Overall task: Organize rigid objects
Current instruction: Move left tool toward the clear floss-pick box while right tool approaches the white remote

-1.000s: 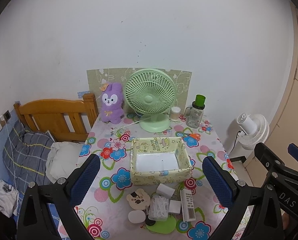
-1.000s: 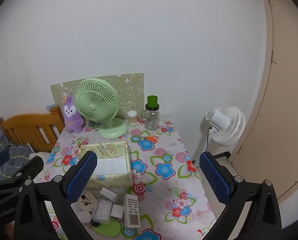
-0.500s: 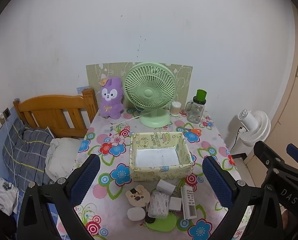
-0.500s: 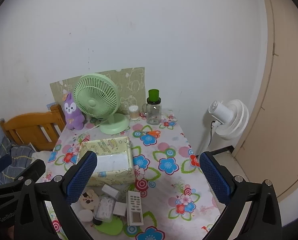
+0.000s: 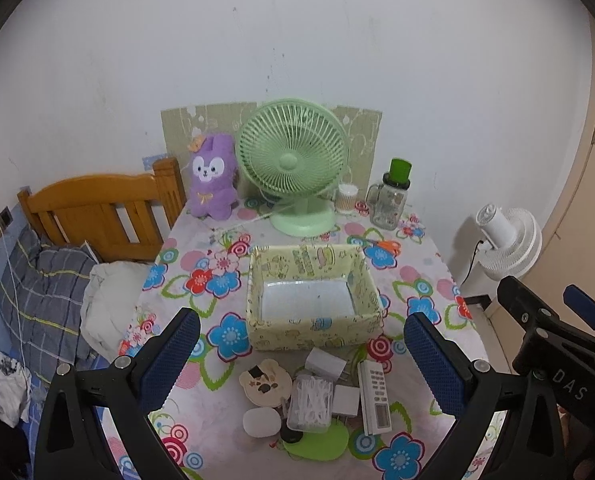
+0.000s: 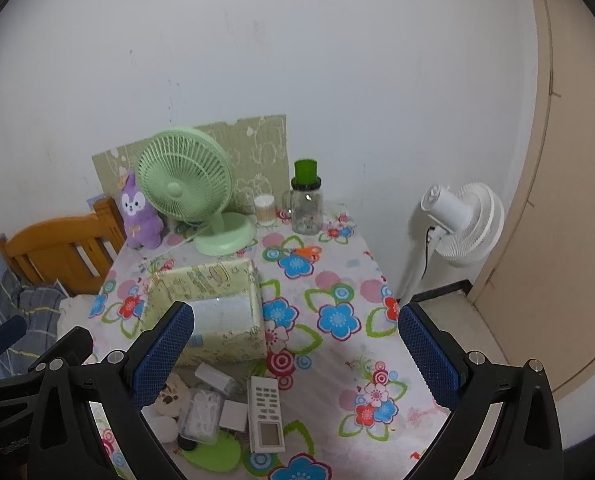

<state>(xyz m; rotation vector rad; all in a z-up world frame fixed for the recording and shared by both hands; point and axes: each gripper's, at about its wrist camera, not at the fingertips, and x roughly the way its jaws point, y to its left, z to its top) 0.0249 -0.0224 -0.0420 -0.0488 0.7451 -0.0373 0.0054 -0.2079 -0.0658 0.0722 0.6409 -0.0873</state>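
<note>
1. Yellow-green storage box (image 5: 312,294): sitting open and empty at the middle of the floral tablecloth (image 5: 413,280); serving as landmark for every entry below.
2. Rigid items, lying in a tight cluster just in front of the box's near wall: white remote (image 5: 373,394), clear plastic case (image 5: 310,402), white adapter block (image 5: 324,362), small white cube (image 5: 346,400), bear-shaped wooden piece (image 5: 265,382), white rounded piece (image 5: 260,421), green flat mat (image 5: 317,440) lying under several of them.
3. Left gripper (image 5: 301,360): hovering above that cluster, jaws standing wide apart, holding nothing.
4. Right gripper (image 6: 297,354): hanging to the right of the box, jaws likewise spread and carrying nothing.
5. Not for sorting, standing behind the box: green fan (image 5: 293,164), purple plush (image 5: 211,178), green-lidded jar (image 5: 391,196).
6. Step in hand, as judged: choosing and approaching a first item.
7. Handling advice: starting at the edge of the cluster is looking wisest, the remote being long and free on its right side; closing across its narrow width, lifting straight up, then clearing the box's near wall before releasing. Neighbours are touching, so a slanted approach is risking a knock.
</note>
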